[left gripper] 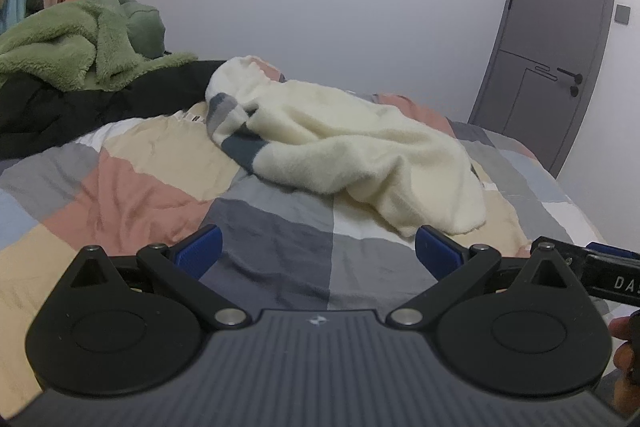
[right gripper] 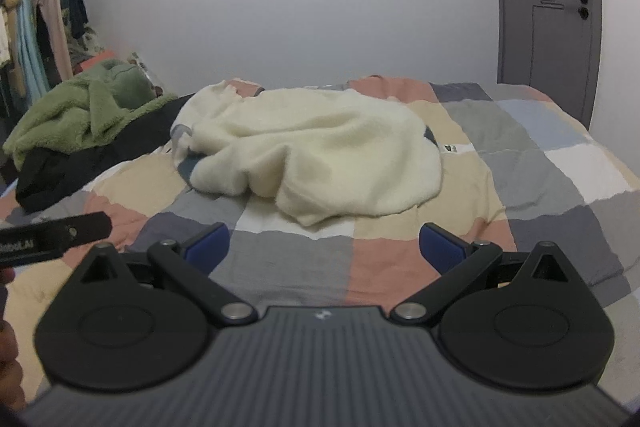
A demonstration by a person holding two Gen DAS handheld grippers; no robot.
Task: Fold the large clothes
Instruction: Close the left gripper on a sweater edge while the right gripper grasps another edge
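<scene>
**At mid-frame on the bed: the cream garment lies crumpled, folding not begun**

In the centre of both views, your cream fleece garment [left gripper: 352, 151] lies heaped on the checked bedspread [left gripper: 276, 227], inside out by the look of it, with grey and dark blue panels showing at its left end. Nothing is folded: no flat panel, no straight edge, no sleeve laid out. I judge you are at the very start, with spreading, smoothing and every fold left to do.

The heap's long axis runs from upper left to lower right in the left wrist view, its rounded, higher end toward the far wall and a loose edge reaching toward you. Which end is collar or hem cannot be told.

Your left gripper [left gripper: 316, 251] and right gripper [right gripper: 324, 247] both hover over the bedspread short of the garment, jaws spread wide and holding nothing.

At the left of the frame a green fleece [left gripper: 80, 43] sits on black clothing [left gripper: 92, 107], apart from the cream one.
</scene>
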